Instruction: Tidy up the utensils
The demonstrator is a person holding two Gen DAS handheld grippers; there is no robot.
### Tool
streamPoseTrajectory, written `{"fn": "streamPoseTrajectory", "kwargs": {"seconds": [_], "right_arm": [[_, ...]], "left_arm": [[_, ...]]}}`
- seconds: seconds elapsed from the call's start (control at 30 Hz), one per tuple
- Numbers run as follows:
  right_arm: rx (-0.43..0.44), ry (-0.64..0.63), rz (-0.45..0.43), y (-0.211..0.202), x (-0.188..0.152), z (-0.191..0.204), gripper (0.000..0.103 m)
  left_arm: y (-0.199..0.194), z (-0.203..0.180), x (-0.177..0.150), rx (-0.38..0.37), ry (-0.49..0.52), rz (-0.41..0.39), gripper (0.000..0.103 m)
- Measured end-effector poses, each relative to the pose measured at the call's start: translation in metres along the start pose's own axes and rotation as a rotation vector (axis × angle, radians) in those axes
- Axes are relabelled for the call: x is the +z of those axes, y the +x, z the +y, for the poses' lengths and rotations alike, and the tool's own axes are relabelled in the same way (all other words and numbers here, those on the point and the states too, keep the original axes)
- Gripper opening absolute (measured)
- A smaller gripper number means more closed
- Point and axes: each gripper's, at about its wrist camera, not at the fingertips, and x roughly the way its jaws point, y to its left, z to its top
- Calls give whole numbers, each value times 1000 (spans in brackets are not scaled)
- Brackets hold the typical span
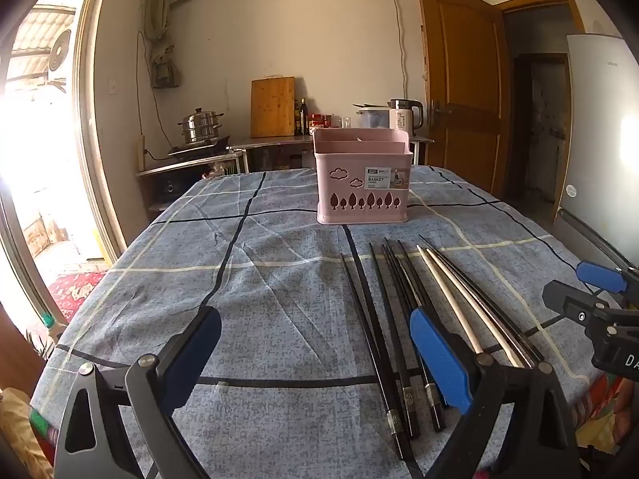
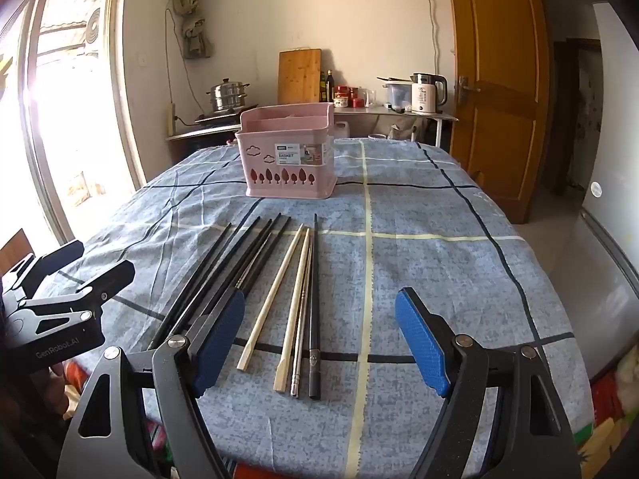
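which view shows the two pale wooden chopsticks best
The right wrist view: the pale wooden chopsticks lie whole between the open gripper's fingers. In the left wrist view they sit off to the right, their near ends hidden behind that gripper's right finger.

The label [image 1: 381, 179] on the front wall of the pink basket [image 1: 361, 203] is showing the word "BASKET"; its smaller print is not legible. The left gripper [image 2: 60, 275] body is displaying "GenRobot.AI" in the right wrist view.
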Motion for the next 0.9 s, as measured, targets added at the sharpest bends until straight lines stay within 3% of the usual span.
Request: {"fn": "streamPoseTrajectory", "kwargs": {"seconds": [0.9], "right_arm": [[-9,-14,-35,-10,-1,5,78]], "left_arm": [[-16,-1,-3,-31,-15,-33,96]]}}
